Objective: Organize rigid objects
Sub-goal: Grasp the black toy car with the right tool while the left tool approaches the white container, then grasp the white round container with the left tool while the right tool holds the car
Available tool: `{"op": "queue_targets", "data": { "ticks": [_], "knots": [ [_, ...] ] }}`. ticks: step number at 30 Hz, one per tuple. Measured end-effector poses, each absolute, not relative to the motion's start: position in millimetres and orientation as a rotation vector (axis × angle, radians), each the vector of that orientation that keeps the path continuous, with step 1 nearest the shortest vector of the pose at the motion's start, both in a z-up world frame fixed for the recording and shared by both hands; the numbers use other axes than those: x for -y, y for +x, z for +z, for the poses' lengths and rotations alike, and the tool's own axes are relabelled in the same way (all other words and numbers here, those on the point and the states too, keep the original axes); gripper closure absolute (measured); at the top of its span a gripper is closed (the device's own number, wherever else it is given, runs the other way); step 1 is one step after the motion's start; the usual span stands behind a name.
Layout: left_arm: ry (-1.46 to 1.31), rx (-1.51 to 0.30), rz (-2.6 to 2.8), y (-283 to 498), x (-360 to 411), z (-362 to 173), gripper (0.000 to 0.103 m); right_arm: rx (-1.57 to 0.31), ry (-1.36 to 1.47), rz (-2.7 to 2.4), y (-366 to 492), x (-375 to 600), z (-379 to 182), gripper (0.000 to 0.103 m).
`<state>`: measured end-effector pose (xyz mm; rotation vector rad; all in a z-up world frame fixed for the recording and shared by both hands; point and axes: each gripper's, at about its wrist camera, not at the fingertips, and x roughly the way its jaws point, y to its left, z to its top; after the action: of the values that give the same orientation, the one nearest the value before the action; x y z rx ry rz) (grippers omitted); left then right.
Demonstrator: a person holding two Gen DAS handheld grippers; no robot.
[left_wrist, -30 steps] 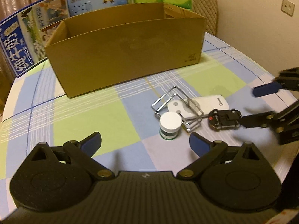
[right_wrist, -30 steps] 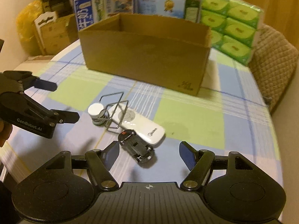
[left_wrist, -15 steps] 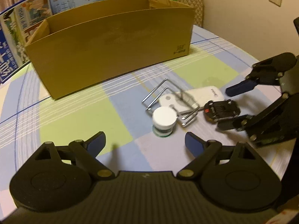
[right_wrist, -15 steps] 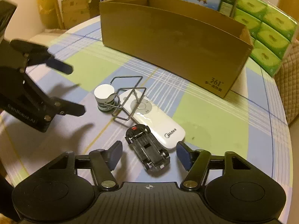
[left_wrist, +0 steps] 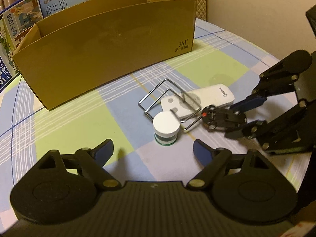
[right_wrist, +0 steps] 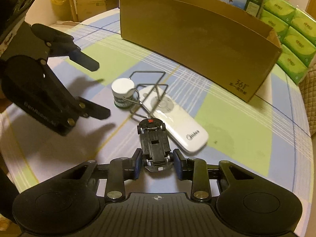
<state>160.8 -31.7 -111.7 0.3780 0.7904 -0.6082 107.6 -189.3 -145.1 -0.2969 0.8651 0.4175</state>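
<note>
Right gripper (right_wrist: 157, 164) is closed around the toy car (right_wrist: 154, 143), blue pads pressed on both sides of its rear end. The car lies upside down, chassis and wheels up, red dot at the far end. In the left view the same gripper (left_wrist: 240, 116) comes in from the right, fingers pinching the car (left_wrist: 217, 117) at table level; can't tell if the car is lifted or on the cloth.

Left gripper (left_wrist: 152, 150) is wide open, holding nothing, pads well apart, hovering just short of the jar (left_wrist: 166, 126). In the right view it (right_wrist: 98, 90) sits to the left, one finger high, one low, tips near the jar (right_wrist: 122, 92) but apart from it.

The jar is small, white lid, green label, upright. The wire rack (left_wrist: 169, 106) leans over the remote (left_wrist: 199, 100) and touches the jar's side; its loop hooks by the lid in the right view (right_wrist: 147, 90). The white remote (right_wrist: 177, 128) lies flat, diagonal, just beside the car's far end, logo end near the gripper.

Open cardboard box (left_wrist: 110, 53) stands behind the cluster, well apart from it, inside not visible. Same box (right_wrist: 197, 33) in the right view. All sit on a checked blue-green tablecloth (left_wrist: 75, 118). Green tissue packs (right_wrist: 292, 31) and milk cartons (left_wrist: 21, 19) stand behind the box.
</note>
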Motion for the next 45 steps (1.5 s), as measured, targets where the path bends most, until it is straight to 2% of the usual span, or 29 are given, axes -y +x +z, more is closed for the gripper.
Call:
{"op": "queue_targets", "data": {
  "ticks": [3, 15, 17, 29, 45],
  "knots": [
    [0.387, -0.768, -0.617, 159.7, 33.8, -111.8, 0.020, -0.871, -0.278, 0.414, 111.9, 186.0, -143.5, 0.073],
    [0.348, -0.733, -0.630, 166.3, 41.0, -112.0, 0.041, -0.890, -0.205, 0.426, 123.4, 188.3, -146.5, 0.074],
    [0.348, -0.722, -0.634, 166.8, 43.5, -111.3, 0.053, -0.889, -0.200, 0.428, 122.7, 188.4, -145.1, 0.074],
    [0.384, -0.732, -0.661, 163.9, 51.6, -113.9, 0.077, -0.873, -0.206, 0.401, 122.0, 191.9, -140.5, 0.074],
    [0.425, -0.763, -0.622, 165.8, 48.5, -118.3, 0.077, -0.881, -0.201, 0.417, 125.4, 184.9, -147.0, 0.074]
  ]
}}
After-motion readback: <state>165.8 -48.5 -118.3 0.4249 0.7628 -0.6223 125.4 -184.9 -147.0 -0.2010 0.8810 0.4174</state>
